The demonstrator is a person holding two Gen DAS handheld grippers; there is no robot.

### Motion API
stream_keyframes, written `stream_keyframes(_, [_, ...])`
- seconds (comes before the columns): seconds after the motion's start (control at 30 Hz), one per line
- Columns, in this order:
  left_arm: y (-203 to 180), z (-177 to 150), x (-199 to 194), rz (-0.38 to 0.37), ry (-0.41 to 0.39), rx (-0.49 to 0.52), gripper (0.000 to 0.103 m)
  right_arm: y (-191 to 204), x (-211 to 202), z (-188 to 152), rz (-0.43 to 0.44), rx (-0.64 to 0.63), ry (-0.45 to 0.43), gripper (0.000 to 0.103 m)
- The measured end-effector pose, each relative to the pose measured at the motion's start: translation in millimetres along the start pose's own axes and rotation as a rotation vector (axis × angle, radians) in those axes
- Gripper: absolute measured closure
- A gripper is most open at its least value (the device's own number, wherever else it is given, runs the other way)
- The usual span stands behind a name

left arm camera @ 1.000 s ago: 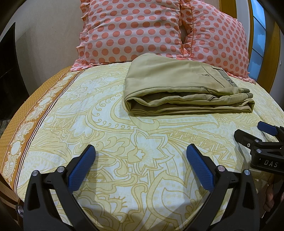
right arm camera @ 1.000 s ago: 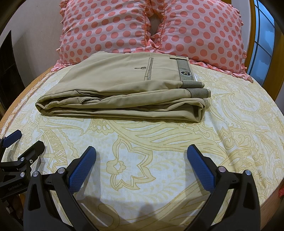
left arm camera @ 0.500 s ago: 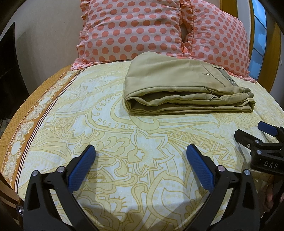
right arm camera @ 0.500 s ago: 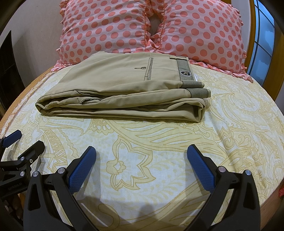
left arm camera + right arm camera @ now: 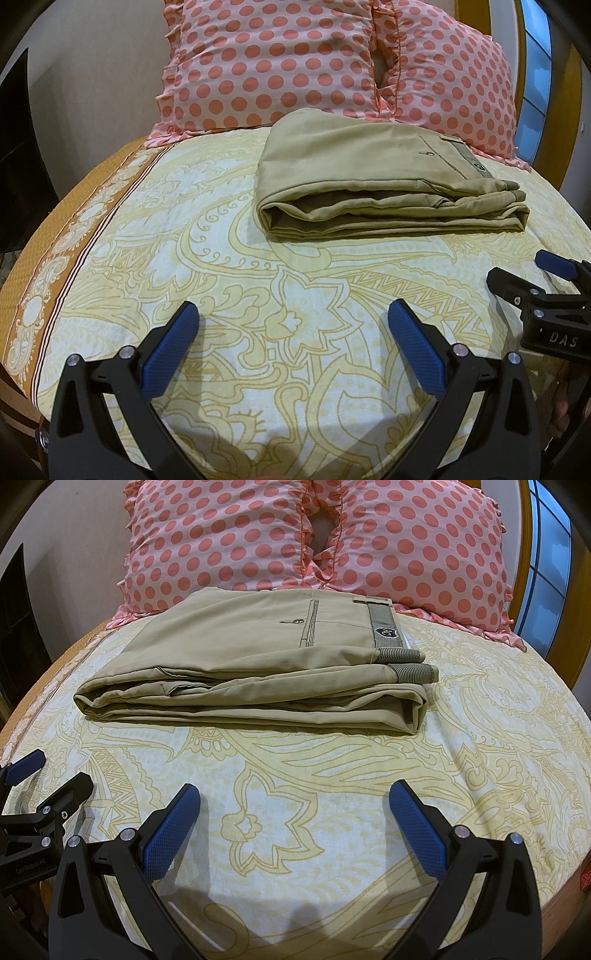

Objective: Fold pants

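Khaki pants [image 5: 373,177] lie folded into a flat stack on the bed, with the waistband and back pocket on top toward the right; they also show in the right wrist view [image 5: 258,664]. My left gripper [image 5: 291,325] is open and empty, low over the sheet in front of the pants. My right gripper [image 5: 295,805] is open and empty, also in front of the pants. Each gripper shows at the edge of the other's view: the right one [image 5: 524,273] and the left one [image 5: 51,771].
The bed has a yellow patterned sheet [image 5: 221,295] with an orange border [image 5: 48,258] at the left edge. Two pink polka-dot pillows [image 5: 229,542] [image 5: 417,546] stand behind the pants. A window with a wooden frame [image 5: 546,554] is at the right.
Both grippers have held nearly still; the left wrist view has shifted very slightly. The pants have not moved.
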State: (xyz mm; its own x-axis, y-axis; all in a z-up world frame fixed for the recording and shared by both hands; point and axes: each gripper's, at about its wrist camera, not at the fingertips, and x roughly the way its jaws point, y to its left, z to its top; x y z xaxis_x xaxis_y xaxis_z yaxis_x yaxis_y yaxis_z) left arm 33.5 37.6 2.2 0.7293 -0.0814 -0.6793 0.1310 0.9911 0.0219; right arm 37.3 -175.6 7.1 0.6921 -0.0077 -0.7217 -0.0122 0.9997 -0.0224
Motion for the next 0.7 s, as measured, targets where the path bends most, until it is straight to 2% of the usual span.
stream_keyframes(0.7, [-0.2, 0.5, 0.0, -0.009, -0.001, 0.004, 0.002, 0.0, 0.2, 0.1, 0.000, 0.000, 0.000, 0.001])
